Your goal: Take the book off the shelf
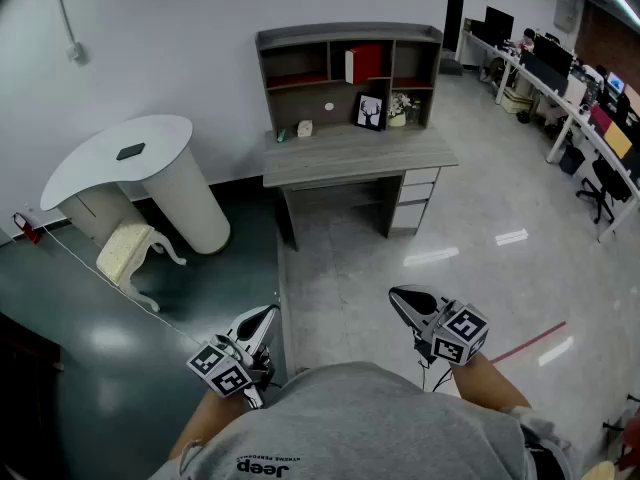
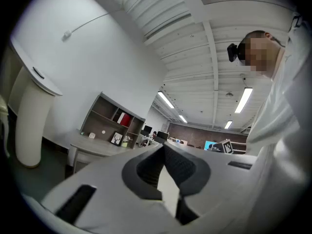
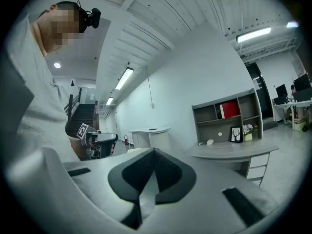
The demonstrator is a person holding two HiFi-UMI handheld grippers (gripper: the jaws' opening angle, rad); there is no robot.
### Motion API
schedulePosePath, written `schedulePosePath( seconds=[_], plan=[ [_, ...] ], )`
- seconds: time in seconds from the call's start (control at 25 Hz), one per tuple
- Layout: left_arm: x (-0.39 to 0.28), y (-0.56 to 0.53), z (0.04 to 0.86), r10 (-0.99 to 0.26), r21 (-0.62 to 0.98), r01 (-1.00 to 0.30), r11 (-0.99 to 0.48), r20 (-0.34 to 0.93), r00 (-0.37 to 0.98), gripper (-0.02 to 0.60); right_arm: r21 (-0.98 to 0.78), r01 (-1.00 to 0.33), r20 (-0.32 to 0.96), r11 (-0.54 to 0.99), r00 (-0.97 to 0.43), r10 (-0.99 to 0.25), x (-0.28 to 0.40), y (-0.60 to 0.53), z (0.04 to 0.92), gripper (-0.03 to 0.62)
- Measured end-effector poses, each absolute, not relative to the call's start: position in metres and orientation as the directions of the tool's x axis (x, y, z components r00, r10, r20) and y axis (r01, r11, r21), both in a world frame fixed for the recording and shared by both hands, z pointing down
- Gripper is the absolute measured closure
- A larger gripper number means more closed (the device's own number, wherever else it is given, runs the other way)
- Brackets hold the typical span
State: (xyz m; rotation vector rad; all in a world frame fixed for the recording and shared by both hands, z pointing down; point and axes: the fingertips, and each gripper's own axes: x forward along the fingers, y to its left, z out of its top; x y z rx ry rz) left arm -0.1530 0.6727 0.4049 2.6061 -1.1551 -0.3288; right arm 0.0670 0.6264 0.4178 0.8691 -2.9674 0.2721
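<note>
Closest to me is the grey shirt [image 1: 350, 418] of the person carrying the rig, with both grippers held low just in front of it, so I judge this to be the very start: the approach has not covered any ground and nothing is in hand. The left gripper [image 1: 270, 313] has its jaws together with nothing between them, and the right gripper [image 1: 398, 296] is likewise closed and empty. Both point forward and roughly level across the bare floor toward the desk [image 1: 350, 153], with their marker cubes facing up and the forearms tucked close to the body. The book [image 1: 366, 63], a red one, stands upright in the middle upper compartment of the shelf [image 1: 350, 34] that sits on the desk, with a thin white thing just beside it on its left. Below it, on the desktop, a picture frame [image 1: 370, 111] and a small flower pot [image 1: 399, 108] stand near each other. Desk and grippers are well apart. As I read it, the next move calls for walking up to the desk, lifting one gripper to that upper compartment, opening its jaws and closing them on the book's spine. I would keep the reach high enough to clear the frame and the pot, and pull straight out so the white neighbour does not tip.
</note>
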Motion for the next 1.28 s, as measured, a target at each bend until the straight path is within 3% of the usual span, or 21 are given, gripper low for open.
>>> schedulePosePath(
  seconds=[1.28],
  plan=[
    [-0.079, 0.648, 0.419, -0.719, 0.344, -0.659, -0.668, -0.074, 0.691, 0.557, -0.160, -0.588, 0.127, 0.793, -0.808, -0.575, 0.143, 0.616, 0.439, 0.579]
  ],
)
